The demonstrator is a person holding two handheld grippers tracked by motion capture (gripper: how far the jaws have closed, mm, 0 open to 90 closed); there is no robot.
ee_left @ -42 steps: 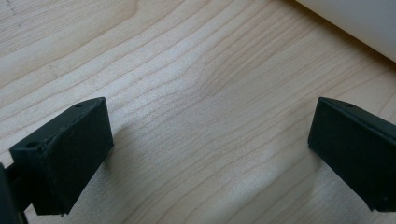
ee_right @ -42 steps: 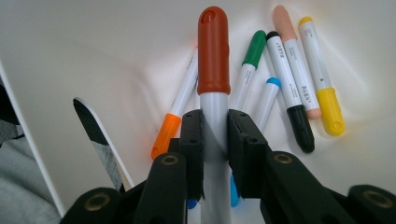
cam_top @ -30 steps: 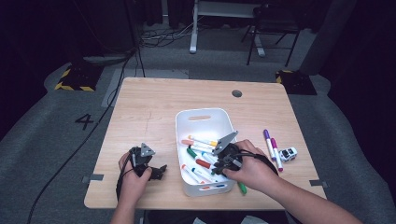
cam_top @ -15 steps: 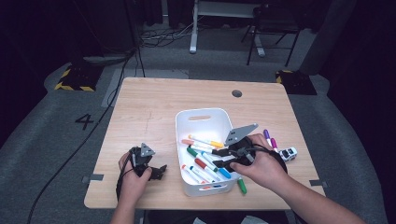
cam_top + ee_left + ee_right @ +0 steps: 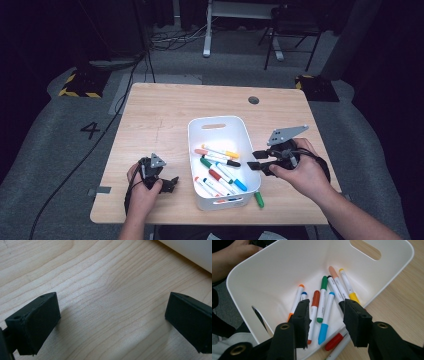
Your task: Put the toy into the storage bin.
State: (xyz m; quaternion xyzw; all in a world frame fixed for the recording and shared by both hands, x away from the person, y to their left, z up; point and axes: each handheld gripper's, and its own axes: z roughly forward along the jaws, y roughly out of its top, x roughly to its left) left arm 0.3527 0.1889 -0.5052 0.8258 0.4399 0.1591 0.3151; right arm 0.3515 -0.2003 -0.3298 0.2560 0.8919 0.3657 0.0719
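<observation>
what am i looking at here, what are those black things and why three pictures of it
A person sits at a wooden table holding hand-held black tongs in each hand. One picture looks down from above; the other two come from cameras riding on each pair of tongs. The left tongs rest open over bare wood, holding nothing. The right tongs hover at the edge of a white bin, jaws just opened, nothing between them. Coloured markers lie in the bin, and a green marker lies on the table beside it.
</observation>
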